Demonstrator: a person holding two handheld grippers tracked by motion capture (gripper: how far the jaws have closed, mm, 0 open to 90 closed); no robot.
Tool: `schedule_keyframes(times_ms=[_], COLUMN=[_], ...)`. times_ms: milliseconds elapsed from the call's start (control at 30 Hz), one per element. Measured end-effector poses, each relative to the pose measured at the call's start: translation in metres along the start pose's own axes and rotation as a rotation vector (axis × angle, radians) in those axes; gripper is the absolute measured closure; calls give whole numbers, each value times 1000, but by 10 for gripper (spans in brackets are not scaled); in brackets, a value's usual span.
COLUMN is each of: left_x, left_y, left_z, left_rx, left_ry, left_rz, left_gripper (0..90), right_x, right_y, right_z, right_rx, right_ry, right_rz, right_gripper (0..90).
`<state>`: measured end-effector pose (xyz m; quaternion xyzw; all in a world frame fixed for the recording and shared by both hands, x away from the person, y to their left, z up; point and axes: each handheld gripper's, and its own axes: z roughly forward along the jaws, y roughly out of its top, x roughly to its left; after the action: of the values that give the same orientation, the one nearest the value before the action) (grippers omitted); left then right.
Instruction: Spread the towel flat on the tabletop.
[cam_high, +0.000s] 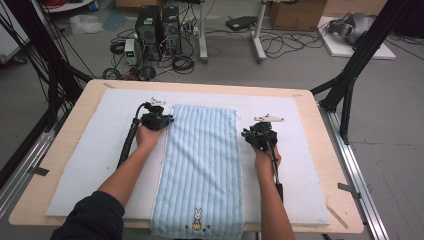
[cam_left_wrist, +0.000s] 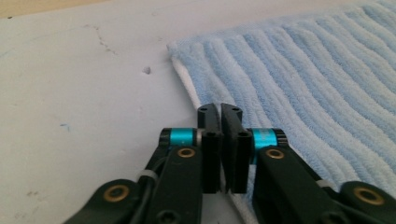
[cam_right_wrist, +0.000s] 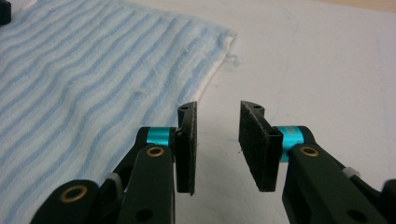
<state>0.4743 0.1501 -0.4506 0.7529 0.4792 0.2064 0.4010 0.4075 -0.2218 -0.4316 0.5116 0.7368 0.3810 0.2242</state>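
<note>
On the worktop (cam_high: 320, 150), over its white mat (cam_high: 100, 145), I have a light blue striped towel (cam_high: 202, 165) lying flat and lengthwise, its far end near the middle of the mat and its near end, with a small rabbit motif (cam_high: 197, 220), hanging just over the front edge. My left claw (cam_high: 167, 120) sits at the towel's left long edge, close to the far left corner. In the left gripper view that claw (cam_left_wrist: 220, 111) has its jaws drawn almost together, with only a thin slit between the pads; the white-backed edge of the towel (cam_left_wrist: 299, 84) runs right under them, but I cannot tell whether any cloth is actually pinched in that slit. My right claw (cam_high: 246, 134) is just beside the towel's right long edge, a little short of the far right corner. In the right gripper view it (cam_right_wrist: 218, 112) is released: the pads stand clearly apart over bare mat (cam_right_wrist: 327, 60), nothing between them, and the towel's edge (cam_right_wrist: 93, 74) lies just beside the left-hand pad (cam_right_wrist: 187, 144). Both forearms come in from the front of the worktop, one on each side of the towel.
</note>
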Motion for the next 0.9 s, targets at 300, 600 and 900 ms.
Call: schedule_keyframes(times_ms=[300, 600, 900], left_x=[2, -7, 1], left_y=[-2, 0, -4], left_z=[-4, -2, -23], left_rx=[30, 23, 3], left_ry=[-57, 13, -81], left_rz=[35, 55, -44], left_gripper=[766, 856, 624], right_x=[9, 16, 2], right_y=[14, 27, 22], right_z=[44, 61, 34], right_rx=[75, 78, 9], right_ry=[21, -116, -22], right_rz=[-18, -68, -16], right_gripper=[802, 862, 697])
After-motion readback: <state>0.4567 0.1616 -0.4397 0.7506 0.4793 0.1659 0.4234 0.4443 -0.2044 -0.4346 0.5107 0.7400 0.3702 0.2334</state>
